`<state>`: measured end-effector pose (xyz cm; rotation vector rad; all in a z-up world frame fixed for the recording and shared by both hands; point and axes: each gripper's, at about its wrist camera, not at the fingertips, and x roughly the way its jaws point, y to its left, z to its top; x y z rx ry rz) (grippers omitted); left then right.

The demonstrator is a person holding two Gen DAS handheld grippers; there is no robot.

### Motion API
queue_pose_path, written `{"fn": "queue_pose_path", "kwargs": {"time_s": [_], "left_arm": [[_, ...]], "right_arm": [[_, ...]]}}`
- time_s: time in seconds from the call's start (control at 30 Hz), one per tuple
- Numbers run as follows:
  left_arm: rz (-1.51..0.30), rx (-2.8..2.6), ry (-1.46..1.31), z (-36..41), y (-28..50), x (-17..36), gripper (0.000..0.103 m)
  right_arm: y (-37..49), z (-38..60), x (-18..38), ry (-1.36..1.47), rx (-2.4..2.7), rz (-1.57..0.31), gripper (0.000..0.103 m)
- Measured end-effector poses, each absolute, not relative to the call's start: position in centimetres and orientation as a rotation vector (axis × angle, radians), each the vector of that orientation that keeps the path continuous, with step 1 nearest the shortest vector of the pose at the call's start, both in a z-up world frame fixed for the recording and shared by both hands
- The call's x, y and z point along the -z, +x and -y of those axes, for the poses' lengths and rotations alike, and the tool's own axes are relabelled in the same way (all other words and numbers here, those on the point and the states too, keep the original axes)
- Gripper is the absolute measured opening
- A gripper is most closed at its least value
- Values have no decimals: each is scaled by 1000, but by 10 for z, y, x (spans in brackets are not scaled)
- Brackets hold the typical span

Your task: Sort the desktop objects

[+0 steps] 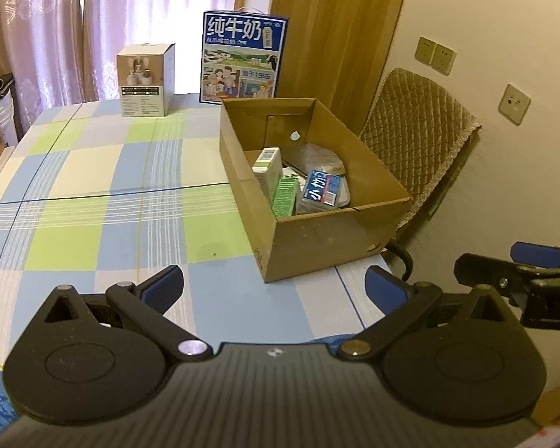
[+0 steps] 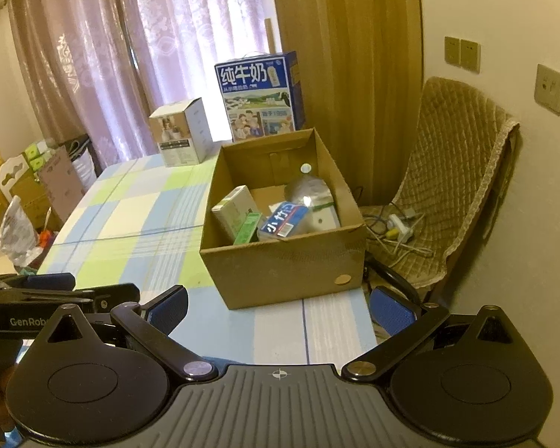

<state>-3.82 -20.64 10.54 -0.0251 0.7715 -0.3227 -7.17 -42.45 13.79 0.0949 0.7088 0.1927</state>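
Left to right. My left tool hangs low over the near edge of the worktop, fingers spread wide, nothing between them. Checked cloth under it is bare; no loose item within reach there.

Far left of the worktop: a small white carton, upright, well apart from everything else. Judgement: light, stiff card, flat faces, so I'd pinch it across two opposite sides near mid-height. Corners would crush first.

Next, the blue milk case, upright, just behind the cardboard box. If full, I'd guess too heavy and too wide for one tool. The carry handle on top is the only sensible hold, and it looks thin.

The cardboard box sits open at the right edge of the worktop. The sorted things are already inside:
- pale green carton, leaning against the left wall; light, rigid, take it by the narrow sides.
- small green packet beside it; same handling.
- blue-labelled pack; shiny wrap, likely slippery, so grip the short edges.
- clear plastic bottle lying toward the back; round, squashy, will roll. Neck is the hold.

My right tool is also spread open and empty, near the box's front wall. Chair stands beyond the edge, cables on its seat.
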Motion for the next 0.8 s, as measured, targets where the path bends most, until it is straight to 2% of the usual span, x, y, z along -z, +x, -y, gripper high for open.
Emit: {"fn": "queue_pose_path", "kwargs": {"time_s": [0.8], "left_arm": [[-777,313,-35,204,-40,-100,102]], "right_arm": [[-73,421,-138,77,-194,-710,101]]}}
